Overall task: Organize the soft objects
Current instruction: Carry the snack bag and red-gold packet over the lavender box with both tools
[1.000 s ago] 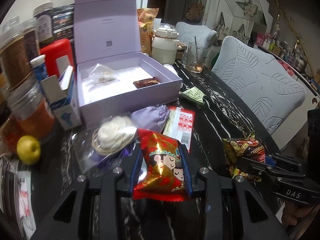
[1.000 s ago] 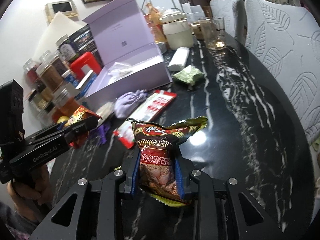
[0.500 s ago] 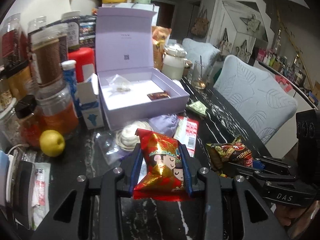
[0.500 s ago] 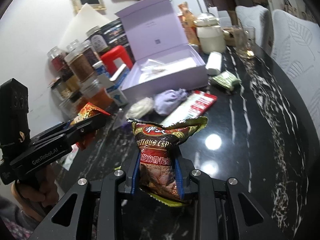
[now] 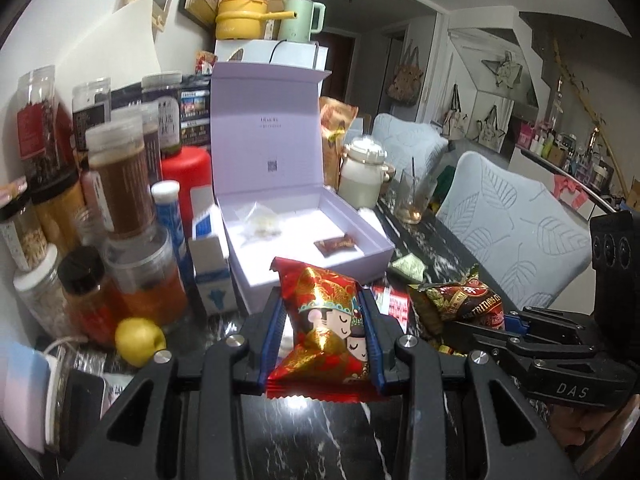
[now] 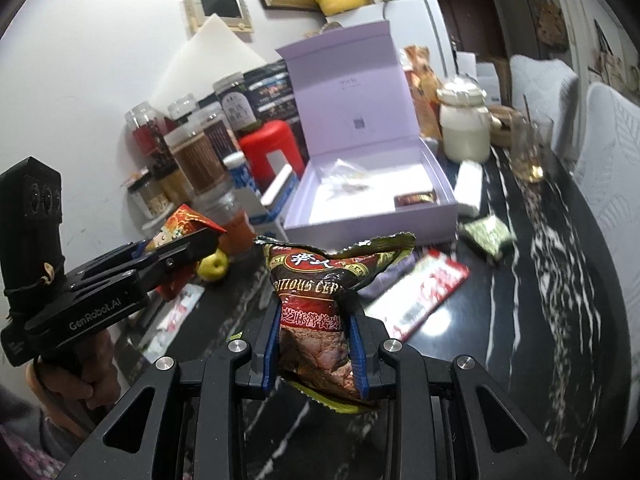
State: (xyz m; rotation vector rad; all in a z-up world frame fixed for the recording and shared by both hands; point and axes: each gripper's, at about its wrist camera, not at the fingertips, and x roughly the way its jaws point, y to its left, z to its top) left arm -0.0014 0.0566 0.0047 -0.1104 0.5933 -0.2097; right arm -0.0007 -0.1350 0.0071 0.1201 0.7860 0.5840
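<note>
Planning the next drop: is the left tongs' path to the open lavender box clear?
Probably yes. The left tongs, shut on the red packet, sit above the table just before the lavender box, whose lid stands open; nothing lies between.

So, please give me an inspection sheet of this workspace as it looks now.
Surface: black marble table, crowded.
Job's things: open lilac gift box holding a clear bag and a brown sachet; red foil snack packet; dark cereal packet.
Clutter: jars, yellow fruit, glass, white jug.
Grippers: left gripper shut on red foil snack packet; right gripper shut on dark cereal packet.
Cables: nothing seen.
Surroundings: grey leaf-pattern chairs.
</note>
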